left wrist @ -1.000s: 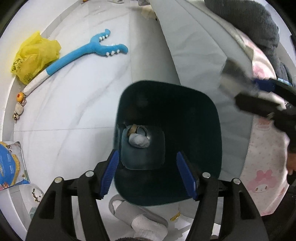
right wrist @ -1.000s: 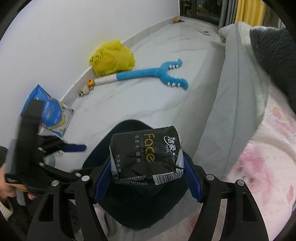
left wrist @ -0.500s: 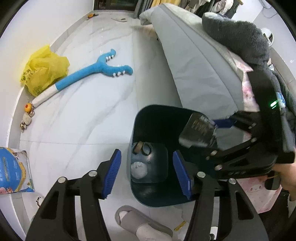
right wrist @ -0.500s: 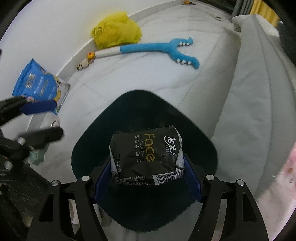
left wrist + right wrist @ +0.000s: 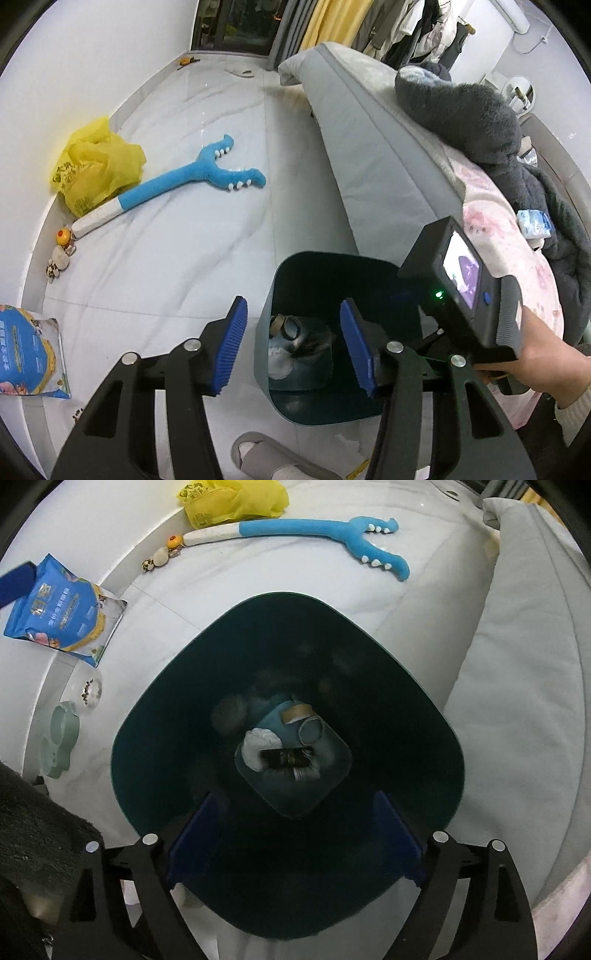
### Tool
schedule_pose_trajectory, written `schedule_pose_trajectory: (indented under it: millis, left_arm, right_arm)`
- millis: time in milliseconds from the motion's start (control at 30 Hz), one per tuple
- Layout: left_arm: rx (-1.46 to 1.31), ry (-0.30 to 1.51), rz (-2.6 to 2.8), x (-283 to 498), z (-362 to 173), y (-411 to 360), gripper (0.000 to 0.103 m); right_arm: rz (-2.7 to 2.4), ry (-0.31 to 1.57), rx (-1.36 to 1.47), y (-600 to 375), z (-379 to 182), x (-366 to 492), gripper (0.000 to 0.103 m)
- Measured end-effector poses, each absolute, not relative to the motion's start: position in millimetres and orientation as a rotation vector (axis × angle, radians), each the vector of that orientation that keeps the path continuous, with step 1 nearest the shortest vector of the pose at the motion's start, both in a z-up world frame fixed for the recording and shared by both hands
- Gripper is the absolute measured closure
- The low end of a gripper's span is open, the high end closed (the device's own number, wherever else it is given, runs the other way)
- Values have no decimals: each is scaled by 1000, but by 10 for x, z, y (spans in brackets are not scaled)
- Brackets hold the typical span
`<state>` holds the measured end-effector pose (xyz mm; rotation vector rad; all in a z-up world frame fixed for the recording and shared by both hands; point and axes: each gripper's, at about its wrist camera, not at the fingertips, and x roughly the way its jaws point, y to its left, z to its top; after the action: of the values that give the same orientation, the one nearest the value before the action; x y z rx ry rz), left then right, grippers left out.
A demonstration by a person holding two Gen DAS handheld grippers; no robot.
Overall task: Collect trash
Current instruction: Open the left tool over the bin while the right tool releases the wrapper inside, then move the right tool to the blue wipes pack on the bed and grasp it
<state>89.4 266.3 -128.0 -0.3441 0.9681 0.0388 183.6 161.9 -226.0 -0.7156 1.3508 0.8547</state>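
Your right gripper [image 5: 291, 853] jaws apart and empty above the dark bin [image 5: 155, 709], black tissue pack [image 5: 286, 757] on its bottom, your left gripper [image 5: 291, 345] also apart, bin at its 12 o'clock.

A lived-in home bedroom with a pet.

A grey quilted bed cover [image 5: 369, 155] beside white marble-look floor tiles [image 5: 177, 236], clothes hanging on a rail [image 5: 417, 33], a blue plush pet toy [image 5: 192, 181], a blue pet-food bag [image 5: 62, 609].
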Motion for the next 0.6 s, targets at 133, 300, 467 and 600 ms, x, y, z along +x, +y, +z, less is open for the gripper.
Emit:
schedule_pose_trajectory:
  millis: [133, 300, 467, 600]
  left_arm:
    - [-333, 920, 19, 908, -1113, 2616, 48]
    - [-288, 857, 6, 921, -851, 2503, 48]
    - [-263, 806, -7, 960, -634, 2364, 48]
    - [-232, 784, -17, 1025, -532, 2230, 48]
  right_arm:
    - [852, 1318, -684, 1525, -2070, 1848, 15]
    - [858, 1285, -615, 1396, -1800, 1859, 14]
    - [888, 1216, -571, 1287, -1540, 1799, 14]
    - [913, 1127, -544, 1184, -1271, 1771, 14]
